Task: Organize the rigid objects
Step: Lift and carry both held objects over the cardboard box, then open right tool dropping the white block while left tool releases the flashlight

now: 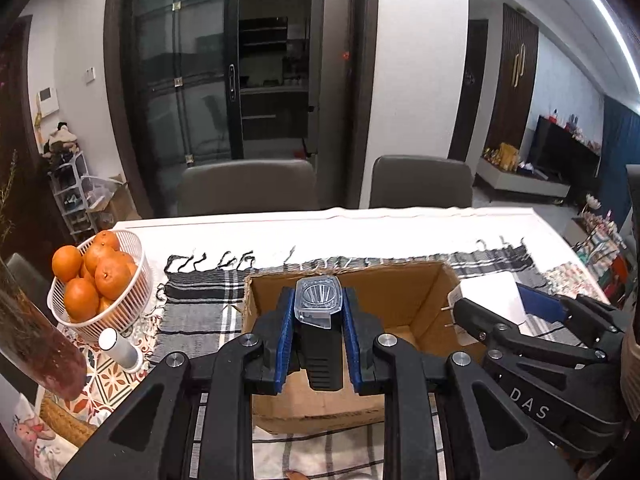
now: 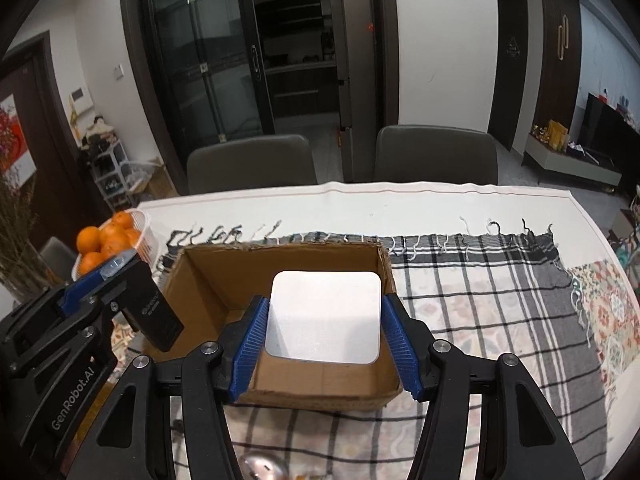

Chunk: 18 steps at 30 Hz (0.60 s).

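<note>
Left gripper [image 1: 318, 316] was clamped on a black gadget [image 1: 322, 360] with a clear cap, held over the near edge of the box [image 1: 424, 304]. Right gripper [image 2: 324, 320] squeezed a white slab [image 2: 326, 316] by its side edges — above the box too. Both looked stiff and light; that clear cap seemed brittle, so the black body was the safer hold. The slab looked slick — edges were the only grip. Beyond, a basket [image 1: 138, 280] of oranges [image 1: 108, 272] on the checked cloth [image 2: 480, 280].
</note>
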Tool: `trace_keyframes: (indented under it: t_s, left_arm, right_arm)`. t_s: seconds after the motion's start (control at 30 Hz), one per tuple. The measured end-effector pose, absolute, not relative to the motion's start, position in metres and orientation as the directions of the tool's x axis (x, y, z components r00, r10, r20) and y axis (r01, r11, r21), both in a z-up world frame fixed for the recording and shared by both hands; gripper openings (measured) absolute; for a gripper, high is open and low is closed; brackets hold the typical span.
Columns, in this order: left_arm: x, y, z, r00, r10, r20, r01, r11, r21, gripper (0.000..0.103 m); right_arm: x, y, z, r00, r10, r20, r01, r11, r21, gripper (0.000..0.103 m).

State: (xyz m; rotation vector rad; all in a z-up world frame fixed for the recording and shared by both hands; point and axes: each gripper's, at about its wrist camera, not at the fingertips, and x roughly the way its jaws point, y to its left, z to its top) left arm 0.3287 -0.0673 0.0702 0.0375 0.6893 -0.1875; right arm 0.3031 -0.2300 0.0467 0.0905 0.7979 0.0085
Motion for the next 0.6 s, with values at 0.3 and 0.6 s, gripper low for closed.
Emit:
trace_keyframes:
  t_s: [0.3, 0.6]
  left_arm:
    - [0.355, -0.075, 0.048, 0.701, -0.116, -0.704, 0.174, 0.985, 0.011, 0.024]
    - [0.373, -0.081, 0.021, 0.612, -0.092, -0.786, 0.188, 0.982, 0.031, 0.024]
  right_arm:
    - [0.337, -0.228, 0.016, 0.577, 0.072, -0.814, -0.024, 0.997, 0.071, 0.059]
    - [0.353, -0.23, -0.013, 0.486, 0.073, -0.871, -0.033, 0.997, 0.065, 0.059]
